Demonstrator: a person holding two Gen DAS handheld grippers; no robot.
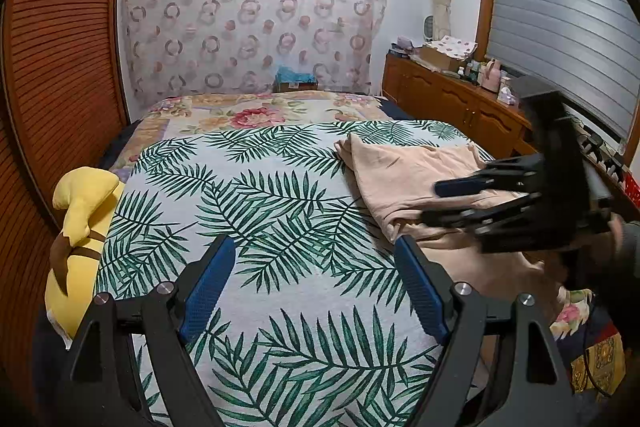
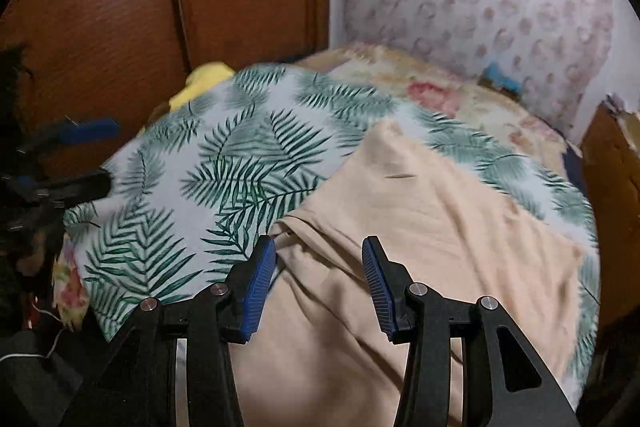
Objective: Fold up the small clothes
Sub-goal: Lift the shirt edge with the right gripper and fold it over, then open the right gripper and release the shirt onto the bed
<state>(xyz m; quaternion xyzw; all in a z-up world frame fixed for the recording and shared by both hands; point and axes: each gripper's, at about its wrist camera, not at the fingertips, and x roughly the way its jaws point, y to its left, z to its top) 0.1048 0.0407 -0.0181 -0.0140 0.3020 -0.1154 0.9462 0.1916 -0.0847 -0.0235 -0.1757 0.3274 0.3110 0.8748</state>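
A beige garment [image 1: 404,179] lies rumpled on the right side of the leaf-print bed cover [image 1: 248,195]; it also shows in the right wrist view [image 2: 420,227]. My left gripper [image 1: 316,251] is open and empty over the leaf print, left of the garment. My right gripper [image 2: 318,247] is open, its jaws astride the garment's near folded edge without gripping it. The right gripper also shows in the left wrist view [image 1: 436,203] low over the garment. The left gripper shows at the left edge of the right wrist view [image 2: 100,155].
A yellow plush toy [image 1: 80,227] lies at the bed's left edge by the wooden wardrobe [image 1: 52,67]. A floral quilt [image 1: 256,111] covers the far bed. A wooden dresser [image 1: 452,99] with clutter stands right. A patterned headboard cover [image 1: 252,15] is behind.
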